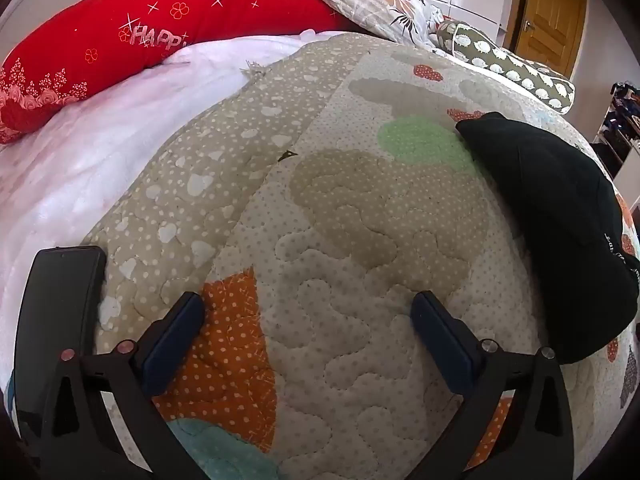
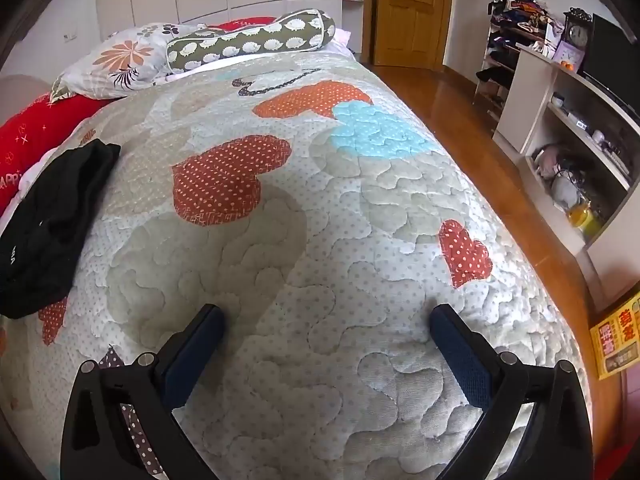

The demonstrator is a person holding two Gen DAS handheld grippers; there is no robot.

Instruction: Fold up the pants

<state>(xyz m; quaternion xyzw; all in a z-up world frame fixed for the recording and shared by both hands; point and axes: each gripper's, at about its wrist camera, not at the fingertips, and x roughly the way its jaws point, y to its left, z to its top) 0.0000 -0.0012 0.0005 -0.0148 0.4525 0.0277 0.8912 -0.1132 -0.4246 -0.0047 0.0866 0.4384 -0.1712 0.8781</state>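
Black pants [image 1: 560, 220] lie bunched in a heap on the quilted bedspread [image 1: 340, 240] — off to the right in the left wrist view, far left in the right wrist view [image 2: 52, 220]. Left gripper [image 1: 308, 316] hangs over the quilt, jaws spread wide, nothing between them. Right gripper [image 2: 326, 328] is the same — splayed and empty above bare quilt, apart from the pants. A black phone [image 1: 60, 312] rests beside the left finger.
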